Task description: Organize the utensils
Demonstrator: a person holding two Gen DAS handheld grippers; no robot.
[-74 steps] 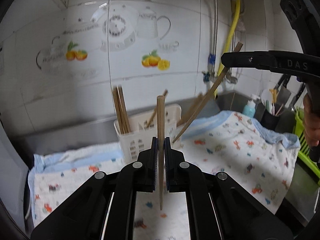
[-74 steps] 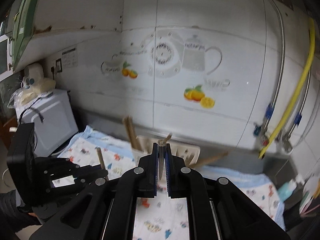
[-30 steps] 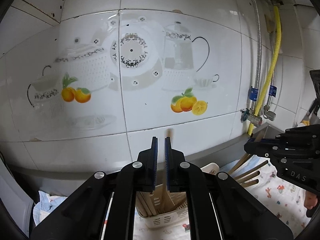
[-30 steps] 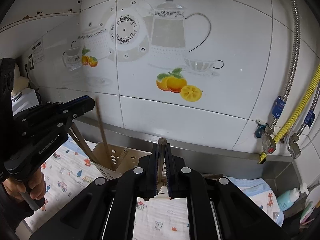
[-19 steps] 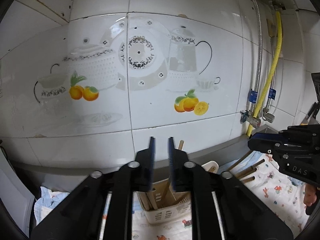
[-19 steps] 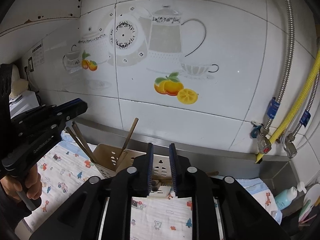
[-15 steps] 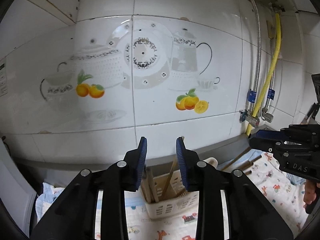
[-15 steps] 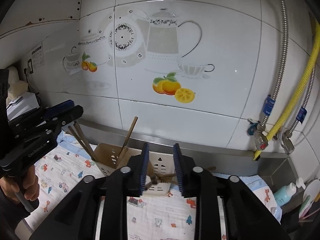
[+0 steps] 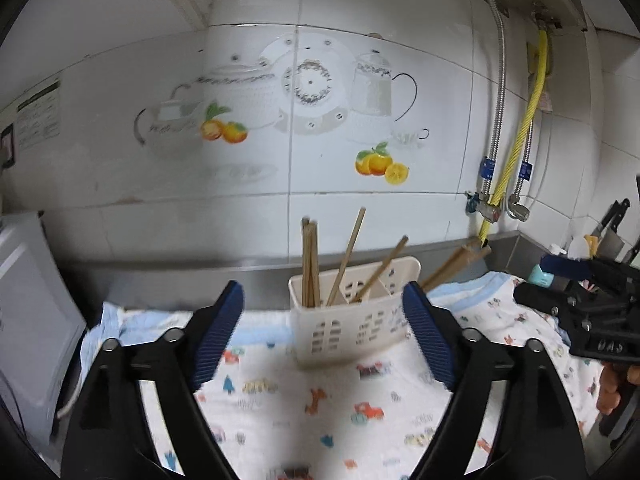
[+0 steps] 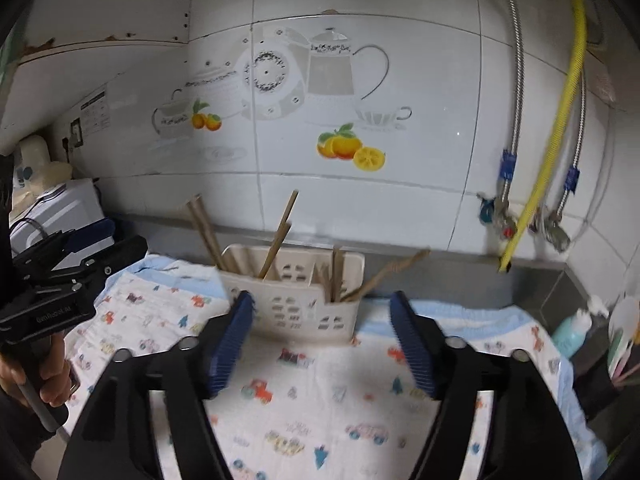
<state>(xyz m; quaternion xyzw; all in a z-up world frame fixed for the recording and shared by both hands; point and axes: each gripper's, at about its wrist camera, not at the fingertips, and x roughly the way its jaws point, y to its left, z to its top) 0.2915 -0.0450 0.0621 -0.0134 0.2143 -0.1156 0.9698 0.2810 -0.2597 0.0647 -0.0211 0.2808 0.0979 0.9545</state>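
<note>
A cream perforated plastic utensil caddy [image 9: 354, 320] stands on a white cloth printed with small coloured cars and animals [image 9: 320, 400], close to the tiled wall, and brown wooden chopsticks [image 9: 310, 264] lean out of it at several angles; their lower ends are hidden inside the caddy, so which compartment each sits in is hard to tell, and motion blur softens their tips. The left gripper [image 9: 322, 340] has its blue-padded jaws opening wide with nothing between them; the caddy shows beyond the gap, apart from the pads. The right gripper [image 10: 322, 340] is likewise opening and empty. In the right wrist view the caddy [image 10: 292, 300] is partly covered by the left pad. A pale blue bottle [image 10: 574, 330] at the right edge is blurred and partly cut off.
</note>
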